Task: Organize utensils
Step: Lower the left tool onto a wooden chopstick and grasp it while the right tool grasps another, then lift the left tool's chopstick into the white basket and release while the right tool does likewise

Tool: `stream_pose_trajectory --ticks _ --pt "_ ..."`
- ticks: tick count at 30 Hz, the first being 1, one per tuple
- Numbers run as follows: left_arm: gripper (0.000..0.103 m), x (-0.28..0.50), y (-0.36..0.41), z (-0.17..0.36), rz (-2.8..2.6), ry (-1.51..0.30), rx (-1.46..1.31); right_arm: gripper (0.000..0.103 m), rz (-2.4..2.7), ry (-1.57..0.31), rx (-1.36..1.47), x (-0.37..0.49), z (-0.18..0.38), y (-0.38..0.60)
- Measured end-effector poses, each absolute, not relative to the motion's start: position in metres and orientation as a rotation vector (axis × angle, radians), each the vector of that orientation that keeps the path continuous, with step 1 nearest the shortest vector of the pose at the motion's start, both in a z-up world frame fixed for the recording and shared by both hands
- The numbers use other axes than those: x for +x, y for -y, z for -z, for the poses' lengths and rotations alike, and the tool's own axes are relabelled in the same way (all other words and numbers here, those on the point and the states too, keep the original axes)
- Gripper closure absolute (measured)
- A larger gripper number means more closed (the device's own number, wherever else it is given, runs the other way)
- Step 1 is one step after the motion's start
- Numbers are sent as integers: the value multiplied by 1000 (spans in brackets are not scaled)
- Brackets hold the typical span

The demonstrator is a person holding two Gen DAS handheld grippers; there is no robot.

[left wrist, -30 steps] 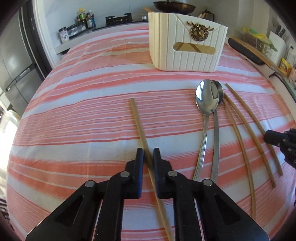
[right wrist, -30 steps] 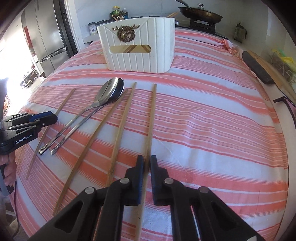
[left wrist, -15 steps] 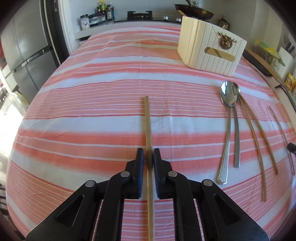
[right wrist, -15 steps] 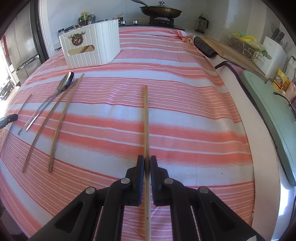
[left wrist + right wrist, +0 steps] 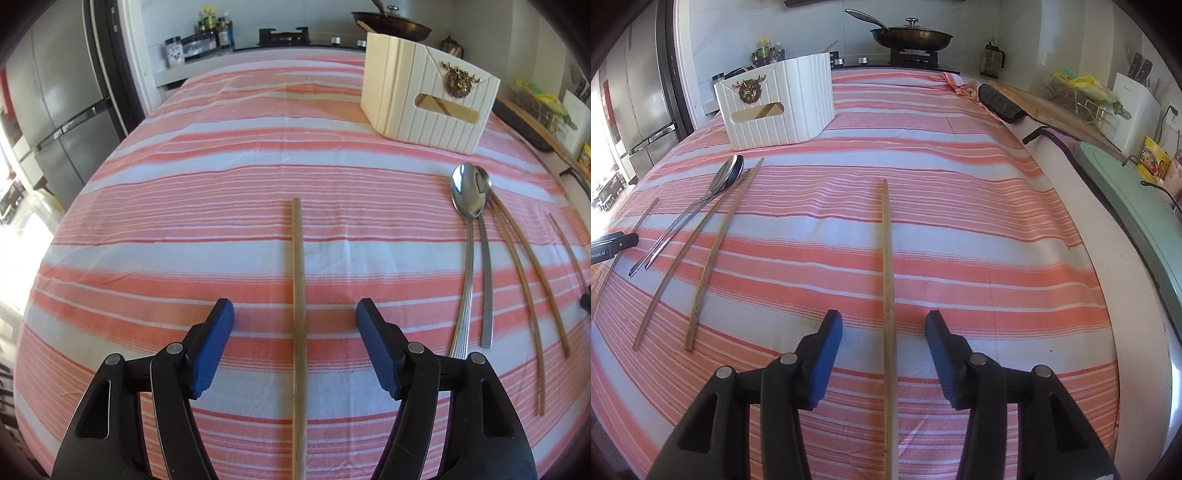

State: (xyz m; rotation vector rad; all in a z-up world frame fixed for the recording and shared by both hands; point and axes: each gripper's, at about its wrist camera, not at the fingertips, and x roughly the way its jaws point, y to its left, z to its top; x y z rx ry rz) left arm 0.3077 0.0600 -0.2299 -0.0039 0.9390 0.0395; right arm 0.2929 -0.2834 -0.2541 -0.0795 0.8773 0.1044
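My left gripper (image 5: 295,314) is open, its jaws on either side of a wooden chopstick (image 5: 297,295) that lies on the striped cloth. My right gripper (image 5: 884,321) is open too, with another chopstick (image 5: 887,280) lying between its jaws. Two metal spoons (image 5: 469,229) lie side by side with two chopsticks (image 5: 528,280) right of them; they also show in the right wrist view (image 5: 701,206). A white ribbed utensil box (image 5: 424,99) with a brass ornament stands at the back, also in the right wrist view (image 5: 779,103).
The table carries a pink-and-white striped cloth (image 5: 221,166). A fridge (image 5: 55,110) stands at the left. A pan (image 5: 910,37) sits on the stove behind. A counter with a green board (image 5: 1137,199) runs along the right edge.
Both grippers have opened and let go of their chopsticks, which now lie on the cloth. Before that each carried its chopstick away from the group, the left to the left, the right to the right.
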Motion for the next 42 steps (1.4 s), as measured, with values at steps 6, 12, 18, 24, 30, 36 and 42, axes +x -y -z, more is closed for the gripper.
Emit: stream_pose_trajectory --ticks 6,12,18,24,30,36,42 --pt "31 308 -60 230 -38 -935 -5 55 -109 -872 -75 292 255 284" --pt "30 311 -63 228 10 -968 16 55 -128 -905 -90 295 254 285" --pt "28 326 -70 226 123 -1058 46 55 -198 -1022 -137 302 249 286" --pt "31 355 -65 225 171 -1124 77 55 -248 -1116 -173 327 247 282" --pt "53 386 -59 222 166 -1145 78 55 -269 -1134 -187 379 243 266" --pt "98 404 -66 221 178 -1163 -12 97 -208 -1113 -154 428 242 258" --pt "98 388 -77 191 172 -1068 -80 97 -208 -992 -81 419 208 261"
